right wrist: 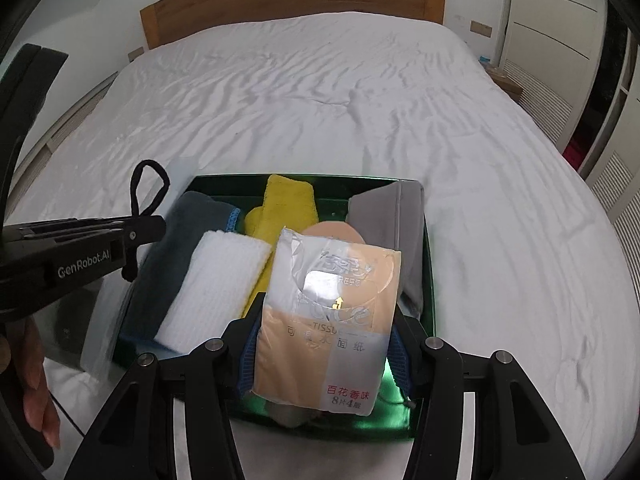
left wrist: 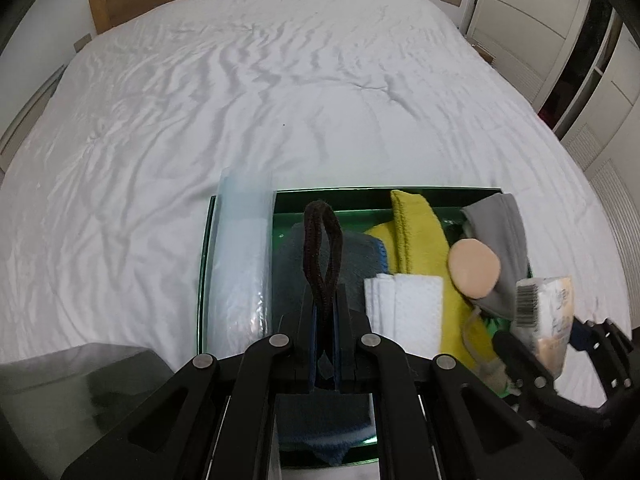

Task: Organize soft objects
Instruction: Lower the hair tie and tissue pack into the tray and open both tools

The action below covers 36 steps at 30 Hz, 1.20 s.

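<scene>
Left tool (left wrist: 325, 312) clenched on a limp brown hair loop (left wrist: 322, 248), lower centre; right tool (right wrist: 324, 354) grasping a light, squashy tissue pack (right wrist: 324, 320) mid-body, above the green tray (right wrist: 428, 264).

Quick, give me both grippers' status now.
Left gripper: shut on the dark hair tie, above the green tray.
Right gripper: shut on the tissue pack, over the tray.

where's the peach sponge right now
The round peach sponge lies in the green tray, toward its right side in the left wrist view, between the yellow cloth and the grey cloth.
</scene>
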{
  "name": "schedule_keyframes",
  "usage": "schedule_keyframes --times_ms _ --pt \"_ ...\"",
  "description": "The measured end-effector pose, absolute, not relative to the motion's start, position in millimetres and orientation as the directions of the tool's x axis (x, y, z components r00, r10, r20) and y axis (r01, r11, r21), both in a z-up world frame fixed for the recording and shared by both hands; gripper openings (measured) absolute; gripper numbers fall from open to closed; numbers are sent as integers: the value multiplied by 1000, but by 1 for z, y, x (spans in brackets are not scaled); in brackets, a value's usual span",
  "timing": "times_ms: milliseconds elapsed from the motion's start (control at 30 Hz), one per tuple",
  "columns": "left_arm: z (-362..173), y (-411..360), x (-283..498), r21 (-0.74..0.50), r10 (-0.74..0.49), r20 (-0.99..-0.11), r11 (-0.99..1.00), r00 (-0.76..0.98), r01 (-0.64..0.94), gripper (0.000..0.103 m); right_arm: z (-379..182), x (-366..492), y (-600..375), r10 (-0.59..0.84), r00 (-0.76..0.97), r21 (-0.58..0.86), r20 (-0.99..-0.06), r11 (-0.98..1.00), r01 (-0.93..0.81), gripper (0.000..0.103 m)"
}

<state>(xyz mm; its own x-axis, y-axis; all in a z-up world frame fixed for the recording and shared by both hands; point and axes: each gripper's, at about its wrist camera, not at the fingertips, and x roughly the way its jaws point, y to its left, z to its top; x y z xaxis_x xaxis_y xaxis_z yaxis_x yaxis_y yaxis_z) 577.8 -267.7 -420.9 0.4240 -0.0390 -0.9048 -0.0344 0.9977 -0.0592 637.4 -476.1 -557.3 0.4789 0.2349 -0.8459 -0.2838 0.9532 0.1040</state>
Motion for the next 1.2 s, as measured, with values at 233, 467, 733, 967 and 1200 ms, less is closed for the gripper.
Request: schedule_keyframes --times_ms 233,467,733,967,1200 --pt "-429 -265 583 -45 -25 -907 998 421 -36 4 -557 642 -474 225 464 86 -857 949 -302 52" --pt "-429 -266 588 -43 -25 -905 999 426 -32 4 -562 648 -467 215 448 72 -868 946 -316 52" --pt "-431 -265 589 -44 -28 -904 999 426 -26 4 -562 650 -465 210 448 68 -869 948 -311 53" --pt "-431 -270 588 -25 -18 -899 1000 438 -9 4 -559 652 -465 207 454 60 -867 946 -318 53" --pt "-435 -269 590 -22 -15 -903 1000 429 -12 11 -561 652 -463 193 442 48 -876 947 -319 55"
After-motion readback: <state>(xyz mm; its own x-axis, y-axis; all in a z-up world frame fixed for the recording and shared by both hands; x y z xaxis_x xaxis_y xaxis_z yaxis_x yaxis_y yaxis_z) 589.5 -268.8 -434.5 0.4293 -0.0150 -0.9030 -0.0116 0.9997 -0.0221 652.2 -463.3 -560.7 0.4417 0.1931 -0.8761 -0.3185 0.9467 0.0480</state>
